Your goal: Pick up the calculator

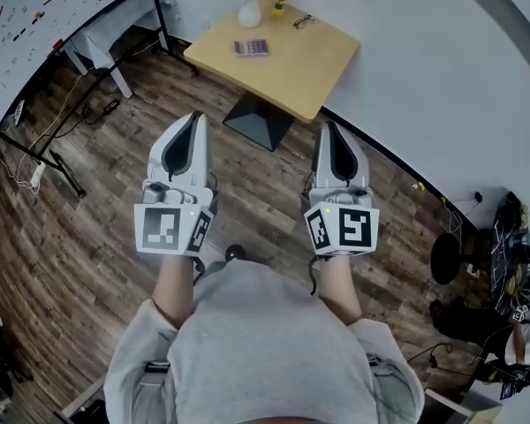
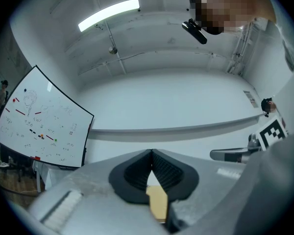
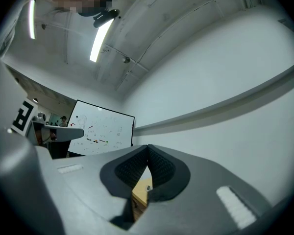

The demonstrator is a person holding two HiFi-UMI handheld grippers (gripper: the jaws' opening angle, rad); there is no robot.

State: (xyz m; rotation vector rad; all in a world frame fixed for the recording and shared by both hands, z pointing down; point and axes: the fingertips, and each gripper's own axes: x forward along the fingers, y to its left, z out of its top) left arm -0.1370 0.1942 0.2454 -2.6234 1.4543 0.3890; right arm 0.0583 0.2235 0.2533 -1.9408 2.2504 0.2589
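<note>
Calculator (image 1: 251,48): lies flat on the yellow table (image 1: 322,69), near its far-left edge, just before a white vase (image 1: 250,13). Left gripper (image 1: 194,117) and right gripper (image 1: 328,126): jaws pressed together, empty, well short of the table. Approach likely calls for spreading one gripper's jaws before descending, then pinching the calculator across its edges, clear of the vase.
</note>
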